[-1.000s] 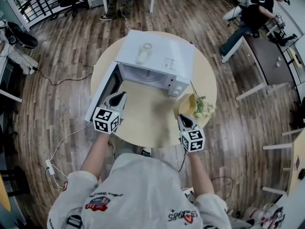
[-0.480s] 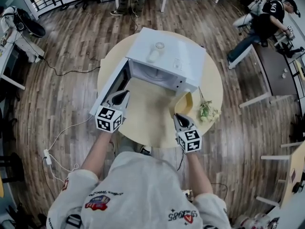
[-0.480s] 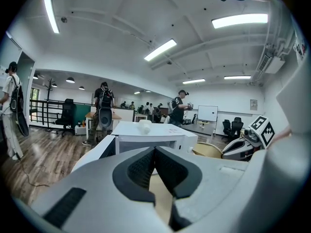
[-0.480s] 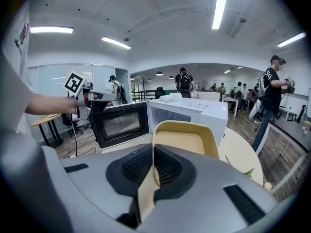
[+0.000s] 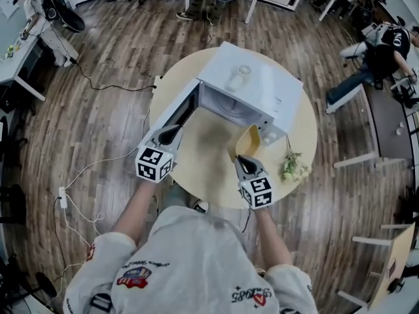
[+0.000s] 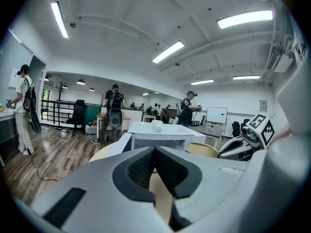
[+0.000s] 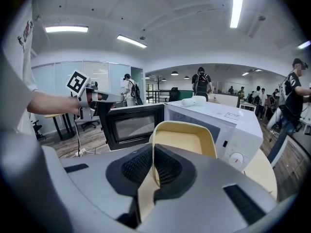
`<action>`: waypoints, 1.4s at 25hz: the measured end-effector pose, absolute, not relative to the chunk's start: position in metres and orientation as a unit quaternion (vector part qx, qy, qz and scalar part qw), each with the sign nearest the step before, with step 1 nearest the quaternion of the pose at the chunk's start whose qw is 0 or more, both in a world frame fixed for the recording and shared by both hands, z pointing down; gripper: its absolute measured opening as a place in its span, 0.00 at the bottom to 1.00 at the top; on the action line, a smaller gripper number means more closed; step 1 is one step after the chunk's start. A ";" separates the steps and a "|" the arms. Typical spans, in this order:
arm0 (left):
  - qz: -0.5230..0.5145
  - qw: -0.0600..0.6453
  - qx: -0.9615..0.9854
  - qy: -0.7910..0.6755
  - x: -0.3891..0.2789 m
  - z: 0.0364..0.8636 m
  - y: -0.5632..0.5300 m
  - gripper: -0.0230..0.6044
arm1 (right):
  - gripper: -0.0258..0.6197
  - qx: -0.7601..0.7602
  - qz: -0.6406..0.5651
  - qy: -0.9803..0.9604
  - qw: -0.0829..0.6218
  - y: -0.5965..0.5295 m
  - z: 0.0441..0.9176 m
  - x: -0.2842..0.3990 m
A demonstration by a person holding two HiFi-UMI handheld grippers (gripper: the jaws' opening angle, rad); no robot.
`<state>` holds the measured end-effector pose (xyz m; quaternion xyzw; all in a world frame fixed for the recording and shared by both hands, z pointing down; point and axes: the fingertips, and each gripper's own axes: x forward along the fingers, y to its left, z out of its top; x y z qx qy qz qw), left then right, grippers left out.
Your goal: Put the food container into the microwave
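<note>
Head view: my right gripper point(image 5: 243, 159), clamped on the rim of the yellow food container point(image 5: 249, 140), has carried it from beside the flowers point(image 5: 292, 166) at 4 o'clock to just short of the open microwave point(image 5: 255, 84) at 12, so I judge insertion is next. Left gripper point(image 5: 171, 133), jaws together and empty, hovers by the door point(image 5: 175, 110) at 10 o'clock; both point slightly downward.

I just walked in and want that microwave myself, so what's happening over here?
A person stands at a round table with a gripper in each hand. The right gripper is clamped on the rim of a yellow food container, held up on edge in front of the white microwave. The microwave's door stands open, and the left gripper, jaws together and empty, is beside it. The container is not inside yet.
</note>
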<state>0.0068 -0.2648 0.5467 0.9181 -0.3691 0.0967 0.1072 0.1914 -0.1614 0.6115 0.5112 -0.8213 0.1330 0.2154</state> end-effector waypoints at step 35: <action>0.105 0.154 0.907 -0.377 0.010 0.577 -0.328 0.04 | 0.07 0.398 0.096 -0.837 0.364 -0.282 0.676 0.163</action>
